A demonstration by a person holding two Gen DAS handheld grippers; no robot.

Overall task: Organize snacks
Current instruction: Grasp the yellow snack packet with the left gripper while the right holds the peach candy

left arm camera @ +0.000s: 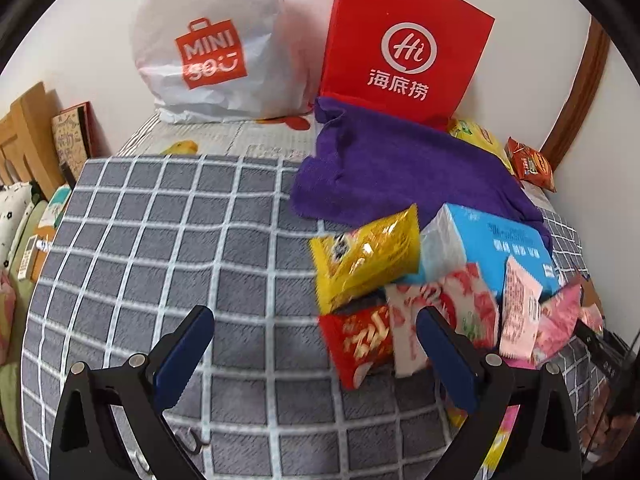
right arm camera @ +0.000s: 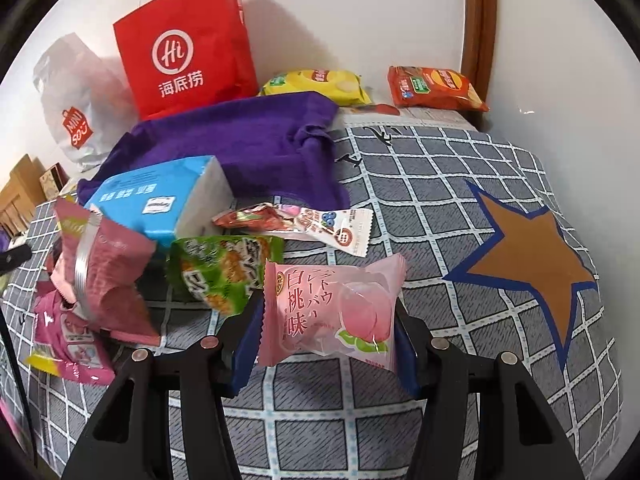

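Now right claw (right arm camera: pixel 329 334) grips pink peach snack (right arm camera: pixel 332 316), seemingly clear of bedspread (right arm camera: pixel 440 184)

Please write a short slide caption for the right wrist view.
Right tongs hold a pink peach snack packet above the checked blanket, beside other scattered snacks.

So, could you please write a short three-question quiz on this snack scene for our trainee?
1. True or false: the right gripper has the pink peach packet between its fingers.
2. What lies just in front of the red paper bag? A) purple cloth B) a book C) a cup
3. The left gripper is ____.

Key: 1 true; 2 A; 3 open, with nothing between its fingers.
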